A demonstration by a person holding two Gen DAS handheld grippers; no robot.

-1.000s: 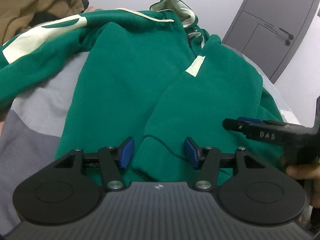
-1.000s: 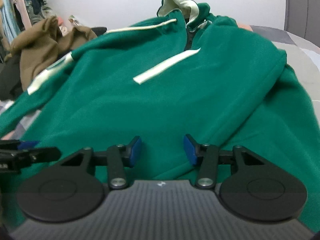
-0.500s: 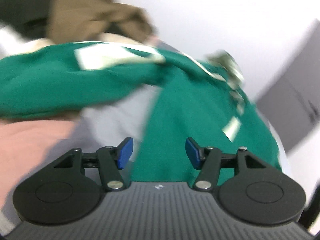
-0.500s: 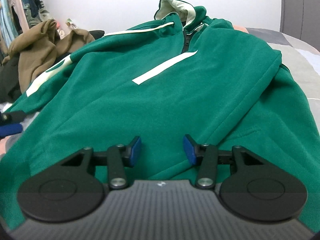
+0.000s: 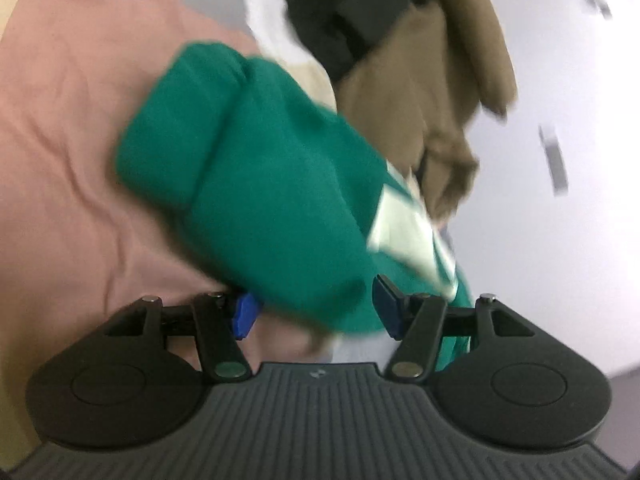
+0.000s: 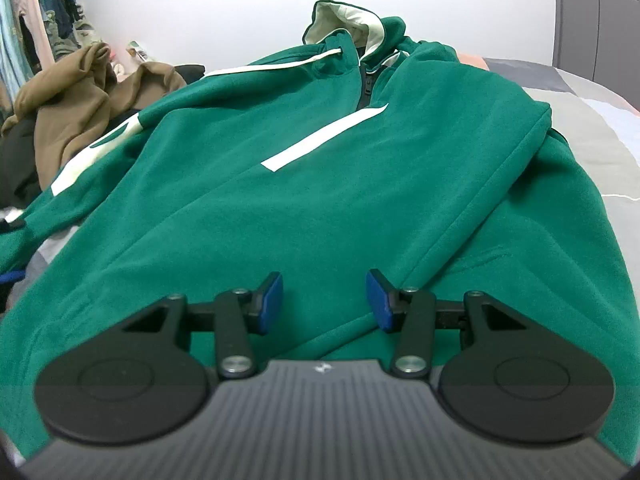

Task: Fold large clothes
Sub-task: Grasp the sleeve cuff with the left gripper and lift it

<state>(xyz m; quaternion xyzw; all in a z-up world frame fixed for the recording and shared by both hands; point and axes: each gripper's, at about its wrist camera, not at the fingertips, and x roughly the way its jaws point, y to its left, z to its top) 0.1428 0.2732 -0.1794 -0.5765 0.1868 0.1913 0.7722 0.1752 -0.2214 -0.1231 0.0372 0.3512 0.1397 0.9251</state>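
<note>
Only partly shared, view to view:
Left wrist view: blurred; green sleeve point(image 5: 260, 184) with ribbed cuff point(image 5: 176, 120) at the far end, lying across pink bedding point(image 5: 68, 160); pale stripe point(image 5: 404, 228) on the sleeve's near right side.
Left gripper point(image 5: 314, 306): jaws spread wide, sleeve fabric lying between the blue pads point(image 5: 245, 315), no grip closed on it; contact with the pads not clear through the blur.
Behind the sleeve: brown garment point(image 5: 432, 100) and something dark point(image 5: 344, 12) heaped against a pale wall.
Right wrist view: sharp; whole green hoodie point(image 6: 320, 200) spread front-up on the bed, hood point(image 6: 348, 24) farthest away, white stripe point(image 6: 324, 138) slanting across the chest, dark zipper below the collar.
Right gripper point(image 6: 324, 300): jaws wide apart, holding nothing, poised over the hoodie's lower front near the hem.
Seen only here: grey bedding point(image 6: 592, 128) at right, the hoodie's right side folded inward over the body, hanging clothes point(image 6: 36, 20) at far left.
Common to both: brown garment point(image 6: 80, 100) beside the outstretched left sleeve.
</note>
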